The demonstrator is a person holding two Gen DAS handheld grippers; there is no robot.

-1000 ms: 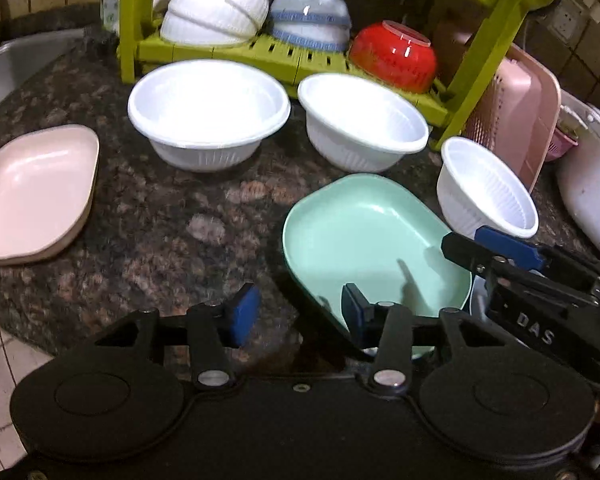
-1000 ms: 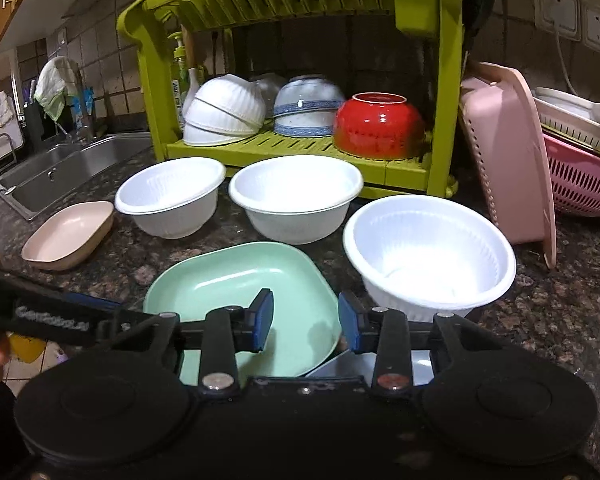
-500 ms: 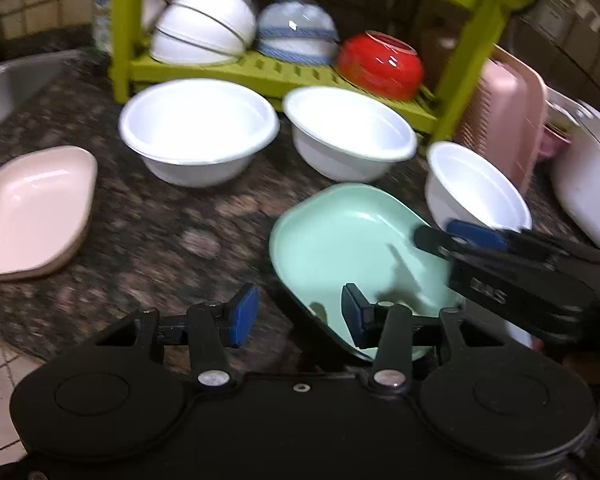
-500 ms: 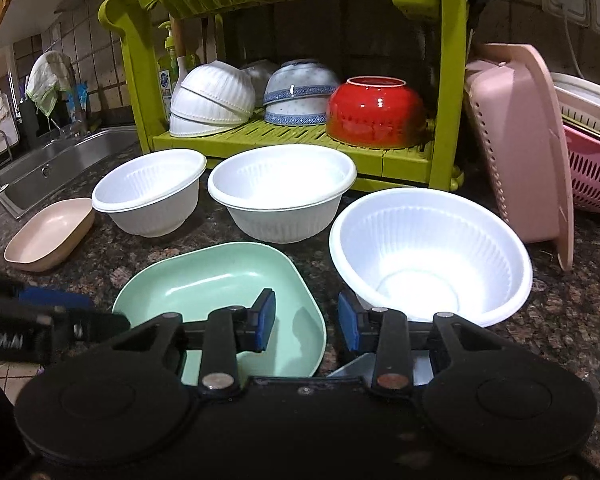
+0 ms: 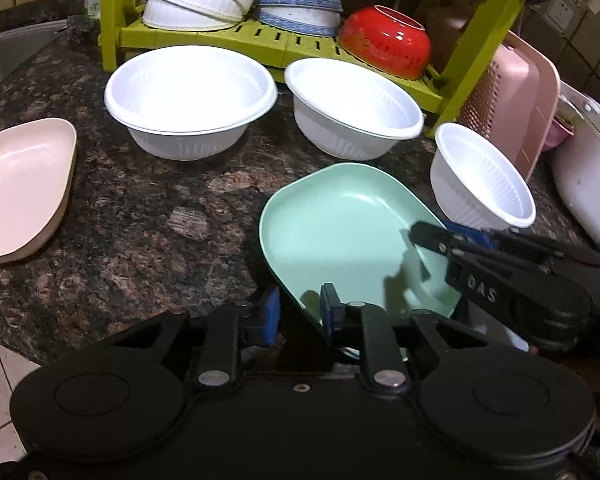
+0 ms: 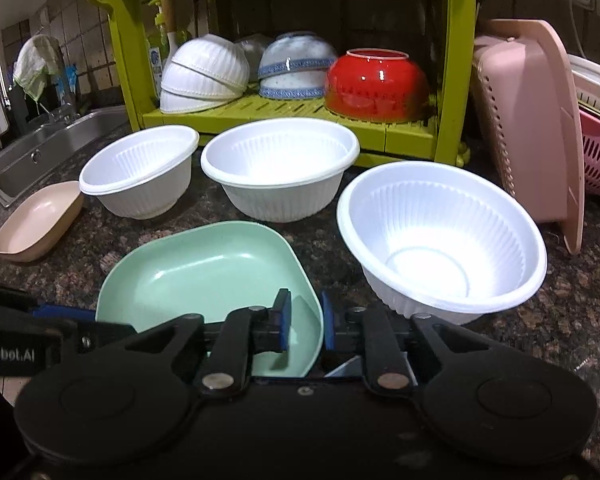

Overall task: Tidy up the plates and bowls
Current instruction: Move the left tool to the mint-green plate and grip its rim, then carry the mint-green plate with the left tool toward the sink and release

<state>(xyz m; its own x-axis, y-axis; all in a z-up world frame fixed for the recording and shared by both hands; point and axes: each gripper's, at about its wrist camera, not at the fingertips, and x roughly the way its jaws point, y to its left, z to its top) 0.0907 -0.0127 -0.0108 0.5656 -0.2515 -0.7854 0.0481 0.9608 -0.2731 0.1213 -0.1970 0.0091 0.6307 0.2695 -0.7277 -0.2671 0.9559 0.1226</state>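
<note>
Green plate is sat lower centre of the right wrist frame, on the granite counter. Its near right rim is straddled by the right gripper: one blue pad inside, one outside, narrow gap; whether the rim is actually pinched cannot be told. In the left wrist frame the plate's near left rim is bracketed the same way by the left gripper; contact cannot be told there either.

White ribbed bowl is seen right of centre, just beside the plate, tilted toward the camera. Two more white bowls are lined up behind: middle bowl centre frame, left bowl left of it. Pink plate is at the left edge, well apart from the green one.

Green dish rack fills the upper centre; stacked white bowls, blue-rimmed bowls and a red bowl are stored upside down on its shelf. Pink strainer basket is leaned upper right. Sink is at upper left.
</note>
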